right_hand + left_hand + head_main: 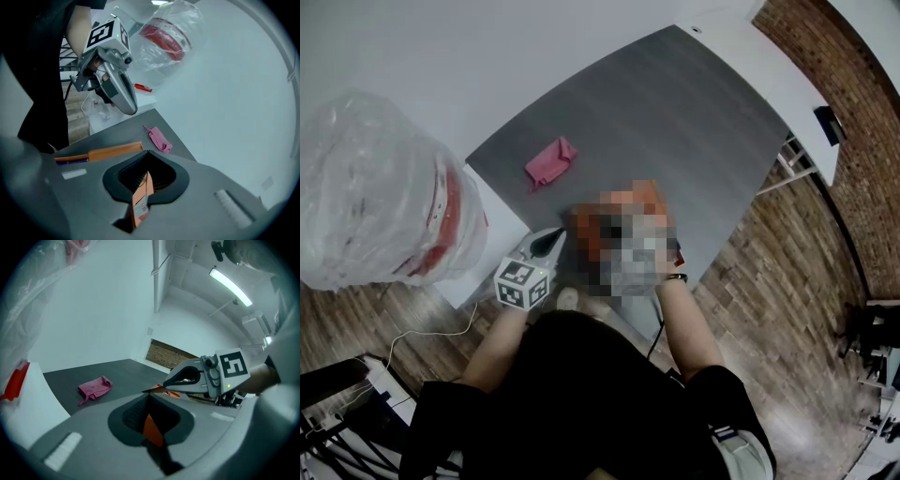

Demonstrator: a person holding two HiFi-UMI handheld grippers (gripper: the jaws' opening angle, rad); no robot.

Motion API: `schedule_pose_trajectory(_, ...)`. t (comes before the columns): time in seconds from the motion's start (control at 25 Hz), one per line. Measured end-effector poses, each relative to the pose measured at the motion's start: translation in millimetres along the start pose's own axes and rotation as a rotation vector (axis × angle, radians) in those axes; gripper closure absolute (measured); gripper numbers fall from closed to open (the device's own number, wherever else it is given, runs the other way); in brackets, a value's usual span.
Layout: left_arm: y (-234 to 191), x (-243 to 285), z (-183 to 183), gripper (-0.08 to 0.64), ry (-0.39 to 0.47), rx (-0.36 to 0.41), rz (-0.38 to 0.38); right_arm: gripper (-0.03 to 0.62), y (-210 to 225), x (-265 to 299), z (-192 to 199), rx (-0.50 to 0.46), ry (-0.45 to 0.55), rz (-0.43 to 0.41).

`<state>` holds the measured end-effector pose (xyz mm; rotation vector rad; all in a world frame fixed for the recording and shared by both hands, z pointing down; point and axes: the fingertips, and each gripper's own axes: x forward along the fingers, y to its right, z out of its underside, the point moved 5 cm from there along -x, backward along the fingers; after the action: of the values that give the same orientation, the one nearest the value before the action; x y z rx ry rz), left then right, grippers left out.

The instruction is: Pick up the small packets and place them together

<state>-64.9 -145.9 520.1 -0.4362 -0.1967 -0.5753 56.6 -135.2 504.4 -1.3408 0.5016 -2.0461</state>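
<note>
In the left gripper view, my left gripper (pixel 149 394) is shut on a small orange packet (pixel 152 430) that stands edgewise between its jaws. My right gripper (pixel 146 152) is likewise shut on an orange packet (pixel 140 199) with print on its lower end. The two grippers face each other closely over the near edge of the dark grey table (pixel 694 112). A longer orange packet (pixel 115 151) lies on the table just beyond the right jaws. A crumpled pink packet (pixel 548 161) lies farther out on the table. In the head view a mosaic patch hides the right gripper; the left gripper (pixel 555 236) shows beside it.
A big clear plastic bag (pixel 384 187) with something red inside sits on a white surface left of the table. A white desk (pixel 769 66) adjoins the table's far side. Wooden floor (pixel 787 281) and a brick wall lie to the right. A white cable runs over the floor.
</note>
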Motion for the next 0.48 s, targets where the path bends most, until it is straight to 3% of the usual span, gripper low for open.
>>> schedule_pose_trajectory(0.48,-1,-2,15,0.560,-0.025,-0.047,0.000,0.588,-32,13,5,0.052,-0.022,-0.085)
